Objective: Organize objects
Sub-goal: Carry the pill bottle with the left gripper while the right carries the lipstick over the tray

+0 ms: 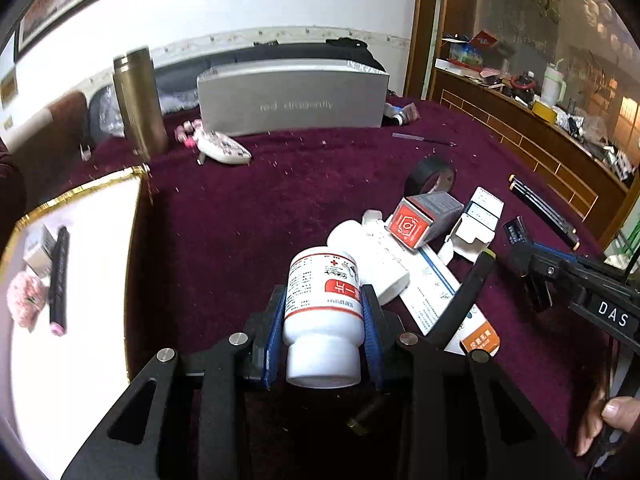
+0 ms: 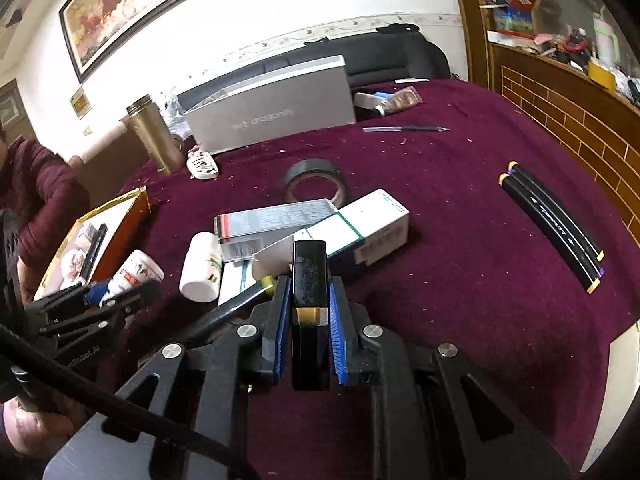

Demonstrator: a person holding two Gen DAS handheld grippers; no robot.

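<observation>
Blue-padded fingers [image 1: 276, 322] of the left gripper [image 1: 324, 300] pinch a white pill bottle [image 1: 322, 312] by its sides, cap toward the camera, just right of the gold-edged tray [image 1: 80, 196] on the purple cloth [image 1: 248, 200]. Further right lies a heap of boxes [image 2: 320, 224] with a tape roll [image 2: 316, 180] behind it. Near that heap the right gripper [image 2: 310, 292] is clamped on a black marker [image 2: 310, 280], and two more markers [image 2: 560, 224] lie far right.

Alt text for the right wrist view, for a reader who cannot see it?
The right gripper is shut on a black marker above a maroon cloth. Beyond it lie boxes, a white bottle, a tape roll and two more markers. At left, the left gripper holds another bottle near a tray.
</observation>
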